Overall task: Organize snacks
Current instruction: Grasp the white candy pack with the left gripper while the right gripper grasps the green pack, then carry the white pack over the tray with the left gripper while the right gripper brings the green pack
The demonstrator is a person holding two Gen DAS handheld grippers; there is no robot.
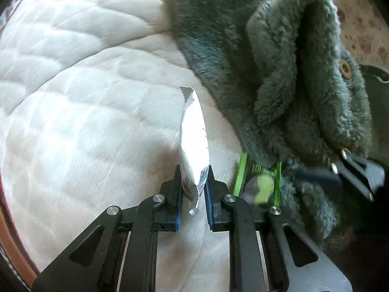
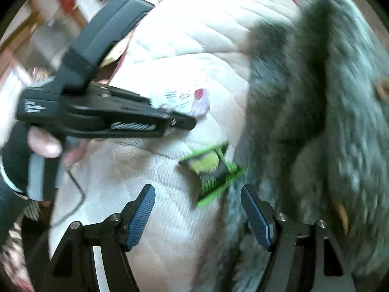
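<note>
My left gripper is shut on a white snack packet and holds it edge-up above the white quilted mattress. The packet also shows in the right wrist view, held by the left gripper. A green snack packet lies on the mattress at the edge of a grey fleece jacket. In the right wrist view my right gripper is open, with the green packet just ahead between its fingers.
The fleece jacket covers the right side of the mattress. The right gripper's tip shows at the right of the left wrist view. Blurred furniture stands behind at the upper left. A cable hangs from the left gripper.
</note>
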